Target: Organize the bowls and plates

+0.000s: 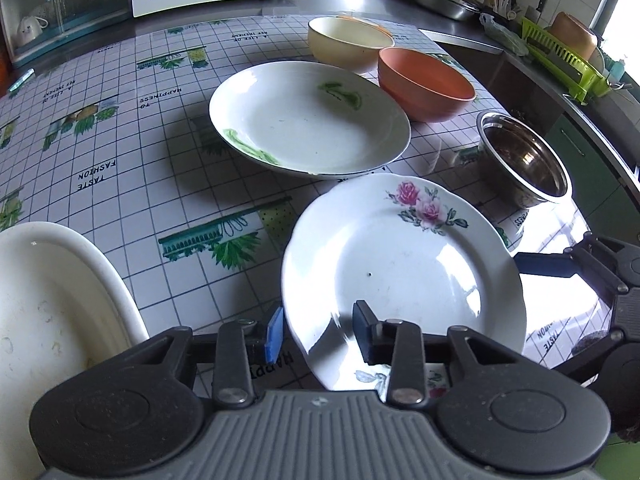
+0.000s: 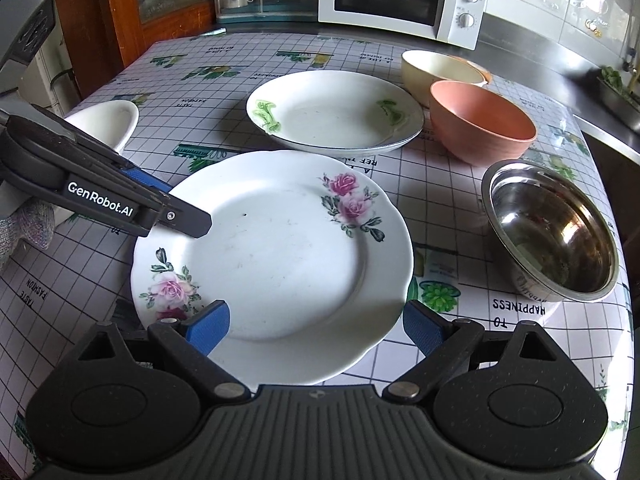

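The rose plate (image 2: 280, 256) lies flat on the table (image 2: 440, 208), in the near middle of the scene, and both claws are at it. The left claw (image 1: 318, 334) comes in from the plate's left side: its fingers straddle the rim, the blue-padded finger (image 1: 275, 334) outside the edge, the other over the plate's face. A gap shows between pads and rim, so the left claw is partly apart and, as far as I can judge, not yet clamped. In the right wrist view its upper finger lies across the plate's left rim.

The right claw (image 2: 316, 326) hangs at the plate's near edge with its fingers wide apart, holding nothing; the plate lies straight ahead of it.

The left claw is the nearer to a grip, so the lift probably falls to it. The likely goal is the green-leaf plate (image 2: 336, 110), which sits just beyond the rose plate, toward the far side. A round plate has no long axis; what matters is that the rim sits squarely between the pads before closing.

The orange bowl (image 2: 482, 120) and cream bowl (image 2: 440, 70) stand far right, the steel bowl (image 2: 550, 232) right, and a white dish (image 1: 52, 312) near left.
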`<action>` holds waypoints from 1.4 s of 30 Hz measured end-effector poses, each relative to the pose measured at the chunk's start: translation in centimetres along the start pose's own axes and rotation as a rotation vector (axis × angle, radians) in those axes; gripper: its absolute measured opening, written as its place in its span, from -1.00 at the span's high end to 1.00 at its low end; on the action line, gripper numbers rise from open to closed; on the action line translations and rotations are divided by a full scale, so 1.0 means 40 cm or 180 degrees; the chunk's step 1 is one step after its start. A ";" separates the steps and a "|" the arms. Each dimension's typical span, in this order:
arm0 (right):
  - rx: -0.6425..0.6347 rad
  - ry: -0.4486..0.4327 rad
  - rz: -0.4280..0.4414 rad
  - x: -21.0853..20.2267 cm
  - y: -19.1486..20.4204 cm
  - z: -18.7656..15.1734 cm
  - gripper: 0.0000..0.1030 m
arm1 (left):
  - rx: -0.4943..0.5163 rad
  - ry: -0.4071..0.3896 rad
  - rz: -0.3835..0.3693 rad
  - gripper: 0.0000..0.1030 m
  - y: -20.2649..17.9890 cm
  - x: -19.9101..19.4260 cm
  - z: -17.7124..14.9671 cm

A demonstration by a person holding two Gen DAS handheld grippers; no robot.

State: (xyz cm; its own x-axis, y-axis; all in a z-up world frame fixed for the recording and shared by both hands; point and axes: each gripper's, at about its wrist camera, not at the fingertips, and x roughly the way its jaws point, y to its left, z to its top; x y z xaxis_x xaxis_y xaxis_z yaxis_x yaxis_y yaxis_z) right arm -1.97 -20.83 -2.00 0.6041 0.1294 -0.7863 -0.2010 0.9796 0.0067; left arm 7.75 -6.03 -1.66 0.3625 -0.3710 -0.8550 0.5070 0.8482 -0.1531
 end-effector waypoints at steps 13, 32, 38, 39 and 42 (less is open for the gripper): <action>-0.0014 0.0009 -0.0068 0.002 0.011 -0.001 -1.00 | -0.0046 0.0003 0.0036 0.22 -0.014 -0.004 -0.009; -0.0075 -0.0169 -0.0041 -0.046 0.036 0.050 -1.00 | -0.0322 -0.0121 0.0050 0.22 0.005 -0.095 -0.018; -0.0210 -0.0293 0.0042 -0.068 0.082 0.105 -1.00 | -0.0453 -0.0282 0.0178 0.22 0.050 -0.165 -0.013; -0.0243 -0.0315 0.0064 -0.070 0.093 0.115 -1.00 | -0.0479 -0.0308 0.0208 0.22 0.061 -0.176 -0.014; -0.0340 -0.0375 0.0141 -0.068 0.131 0.148 -1.00 | -0.0582 -0.0374 0.0300 0.22 0.100 -0.212 -0.021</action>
State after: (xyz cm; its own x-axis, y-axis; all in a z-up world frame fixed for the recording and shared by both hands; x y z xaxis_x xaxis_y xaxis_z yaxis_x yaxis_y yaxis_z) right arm -0.10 -15.13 3.85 0.6779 0.1954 -0.7088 -0.3064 0.9514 -0.0308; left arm 6.07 0.84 4.56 0.4954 -0.3193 -0.8079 0.3205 0.9316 -0.1717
